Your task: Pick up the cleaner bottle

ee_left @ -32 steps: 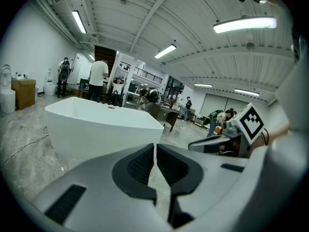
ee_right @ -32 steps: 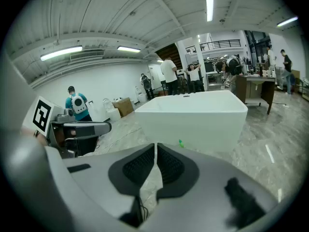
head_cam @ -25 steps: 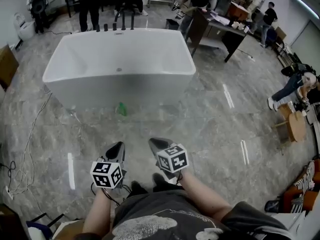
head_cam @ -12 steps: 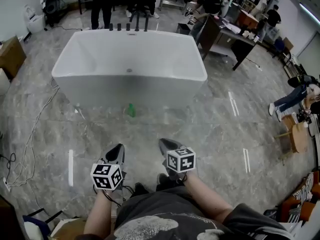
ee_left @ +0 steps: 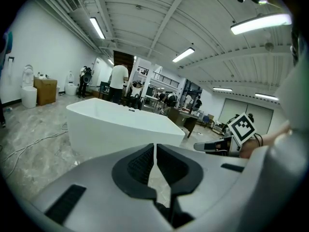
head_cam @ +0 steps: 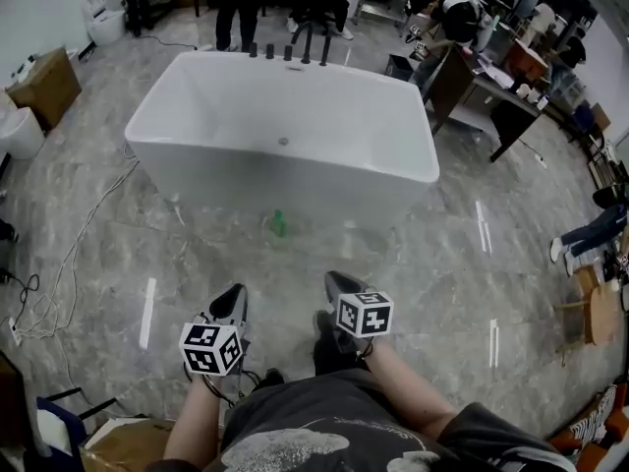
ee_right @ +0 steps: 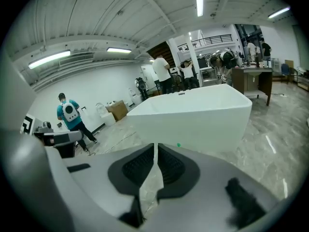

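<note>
Cleaner bottle (head_cam: 278,223): small, green, standing on the grey floor (head_cam: 423,254), just in front of the big white bathtub (head_cam: 285,180). Not held by anything, well apart from both hand-held grippers. Left hand-held gripper (head_cam: 233,293): jaws shut tight, nothing between them, pointing ahead and a bit down. Right hand-held gripper (head_cam: 339,283): jaws shut too, nothing in them, side by side with the left one, near but not touching. Seen past the right jaws as a tiny green dot low against the tub wall: the bottle. Farther out: black taps (head_cam: 287,51) on the far rim of the tub, a white cable (head_cam: 88,226) on the floor to the left, a brown box (head_cam: 44,85) beyond it, a dark desk (head_cam: 450,85) off to the right, people (head_cam: 236,8) standing behind the tub
</note>
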Action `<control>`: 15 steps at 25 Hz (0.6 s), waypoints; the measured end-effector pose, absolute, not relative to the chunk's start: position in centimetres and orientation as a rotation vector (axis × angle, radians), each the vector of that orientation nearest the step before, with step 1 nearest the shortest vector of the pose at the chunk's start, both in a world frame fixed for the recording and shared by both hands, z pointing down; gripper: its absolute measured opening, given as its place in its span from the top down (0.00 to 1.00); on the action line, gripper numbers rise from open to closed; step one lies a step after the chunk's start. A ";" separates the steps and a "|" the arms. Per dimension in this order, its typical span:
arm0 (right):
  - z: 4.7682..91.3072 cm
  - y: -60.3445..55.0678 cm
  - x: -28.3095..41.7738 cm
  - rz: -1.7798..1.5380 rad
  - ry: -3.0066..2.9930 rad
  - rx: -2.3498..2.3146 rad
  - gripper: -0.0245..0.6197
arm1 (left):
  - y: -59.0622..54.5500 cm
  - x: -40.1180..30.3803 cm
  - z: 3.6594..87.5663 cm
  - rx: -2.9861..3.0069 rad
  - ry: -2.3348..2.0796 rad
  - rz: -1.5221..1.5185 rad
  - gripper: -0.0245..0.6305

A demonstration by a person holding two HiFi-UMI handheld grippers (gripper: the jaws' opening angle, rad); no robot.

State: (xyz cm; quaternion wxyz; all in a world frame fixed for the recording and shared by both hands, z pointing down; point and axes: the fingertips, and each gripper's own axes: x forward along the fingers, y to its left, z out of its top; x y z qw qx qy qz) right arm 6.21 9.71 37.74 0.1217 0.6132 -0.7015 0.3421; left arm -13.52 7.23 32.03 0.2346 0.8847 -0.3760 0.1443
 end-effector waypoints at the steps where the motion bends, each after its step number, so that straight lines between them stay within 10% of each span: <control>1: 37.9 8.7 6.9 0.999 -2.058 1.774 0.90 | 6.5 -13.1 32.1 2.417 -1.051 0.398 0.92; 15: 40.7 -3.3 18.5 1.003 -2.166 1.552 0.90 | -2.0 -2.6 32.7 2.301 -1.249 0.415 0.92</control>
